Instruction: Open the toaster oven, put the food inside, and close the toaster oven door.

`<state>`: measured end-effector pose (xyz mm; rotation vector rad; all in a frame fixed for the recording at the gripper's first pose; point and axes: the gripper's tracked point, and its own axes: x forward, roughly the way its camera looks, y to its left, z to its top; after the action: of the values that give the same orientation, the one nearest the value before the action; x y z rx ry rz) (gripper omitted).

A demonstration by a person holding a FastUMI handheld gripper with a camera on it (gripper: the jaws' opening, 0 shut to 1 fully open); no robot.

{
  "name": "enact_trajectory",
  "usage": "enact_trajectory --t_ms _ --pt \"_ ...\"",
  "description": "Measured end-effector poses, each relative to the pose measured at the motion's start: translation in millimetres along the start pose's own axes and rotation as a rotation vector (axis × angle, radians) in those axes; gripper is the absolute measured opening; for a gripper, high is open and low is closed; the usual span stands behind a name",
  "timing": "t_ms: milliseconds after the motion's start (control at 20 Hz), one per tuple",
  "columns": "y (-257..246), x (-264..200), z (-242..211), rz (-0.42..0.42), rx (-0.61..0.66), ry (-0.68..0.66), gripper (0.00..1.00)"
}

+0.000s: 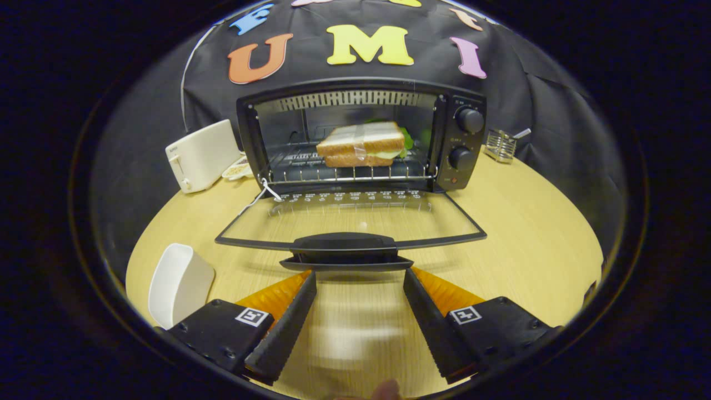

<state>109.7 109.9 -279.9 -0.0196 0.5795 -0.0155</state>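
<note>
The sandwich (pixel 361 145) is inside; the open, empty tool (pixel 360 278) waits just before the door handle (pixel 344 243), ready to lift it shut.

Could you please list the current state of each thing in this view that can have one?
toaster oven: open
oven door: folded down flat, its handle just ahead of the fingers
sandwich: inside the oven, on the wire rack
gripper: open, nothing between its fingers
white toaster: upright beside the oven
white container: on the table, beside one finger
</note>
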Motion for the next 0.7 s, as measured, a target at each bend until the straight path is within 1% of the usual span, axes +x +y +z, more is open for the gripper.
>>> enact_trajectory --t_ms 150,200,450,600,700 --pt "1.7 -15.8 47.6 0.0 -0.009 -0.151 1.0" --pt "2.0 -14.8 59.3 0.005 -0.003 -0.177 1.0" --pt "8.4 -11.5 108.6 0.024 0.025 -0.239 1.0" --pt "17.7 -9.3 131.6 0.063 0.046 -0.273 1.0" --pt "14.1 -10.2 142.9 0.057 0.047 -0.288 1.0"
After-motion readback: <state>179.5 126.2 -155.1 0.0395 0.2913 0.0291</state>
